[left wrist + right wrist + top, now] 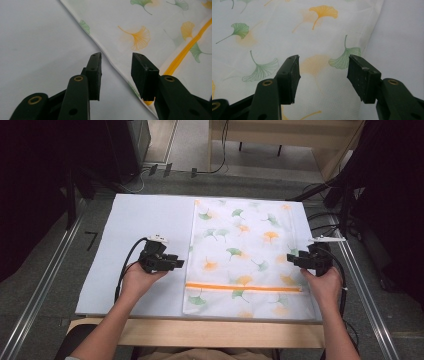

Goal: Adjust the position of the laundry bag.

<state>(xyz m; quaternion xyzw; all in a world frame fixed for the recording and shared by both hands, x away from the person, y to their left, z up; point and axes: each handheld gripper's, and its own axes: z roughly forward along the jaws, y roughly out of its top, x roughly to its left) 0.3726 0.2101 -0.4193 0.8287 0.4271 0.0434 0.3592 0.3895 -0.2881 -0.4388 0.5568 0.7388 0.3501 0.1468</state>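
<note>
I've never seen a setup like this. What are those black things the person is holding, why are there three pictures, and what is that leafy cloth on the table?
The person holds a hand-held gripper in each hand: a two-jaw clamp squeezed by hand. The high view looks down on the table; there the left hand-held gripper sits at the cloth's left edge and the right hand-held gripper at its right edge. The other two pictures come from small cameras riding on each gripper, looking along its black jaws. On the pale blue mat lies a white pillowcase printed with green and orange leaves, with an orange zipper near the person. Both grippers stand open over its edges; nothing is held yet.
</note>
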